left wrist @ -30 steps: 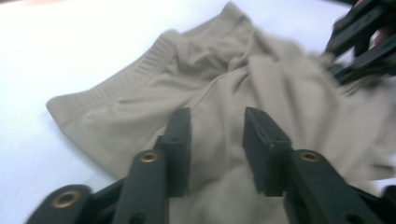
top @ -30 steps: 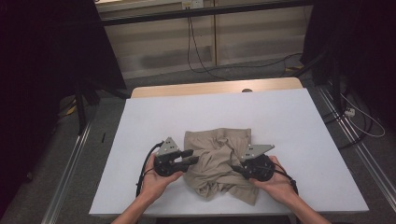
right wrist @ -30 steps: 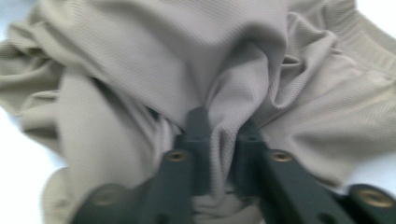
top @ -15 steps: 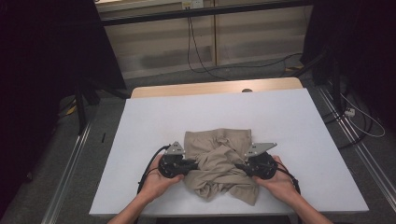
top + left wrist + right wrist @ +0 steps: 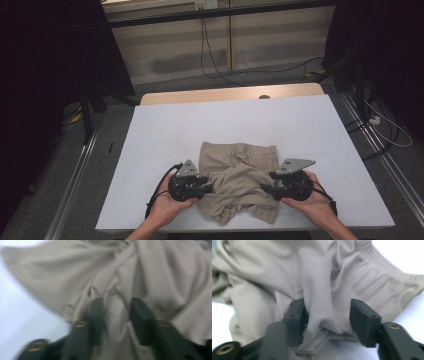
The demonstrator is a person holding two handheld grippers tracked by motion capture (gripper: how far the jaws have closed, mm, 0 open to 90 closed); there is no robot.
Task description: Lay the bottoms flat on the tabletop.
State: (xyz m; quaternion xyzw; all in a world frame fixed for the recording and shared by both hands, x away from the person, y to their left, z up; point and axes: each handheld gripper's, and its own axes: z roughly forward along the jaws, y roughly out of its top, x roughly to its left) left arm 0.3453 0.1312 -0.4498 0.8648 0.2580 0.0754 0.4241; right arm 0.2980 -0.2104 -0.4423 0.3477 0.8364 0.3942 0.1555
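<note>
Two handheld grippers working a crumpled beige garment (image 5: pixel 239 182)

The garment is lying bunched near the front edge of the white table (image 5: pixel 200 125). The left gripper (image 5: pixel 209 186) is pressing into the garment's left side, the right gripper (image 5: pixel 266 189) into its right side, each with jaws just opening.

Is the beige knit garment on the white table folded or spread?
Neither: the beige knit garment lies crumpled, bunched into ridges and loose folds between the two grippers.
</note>
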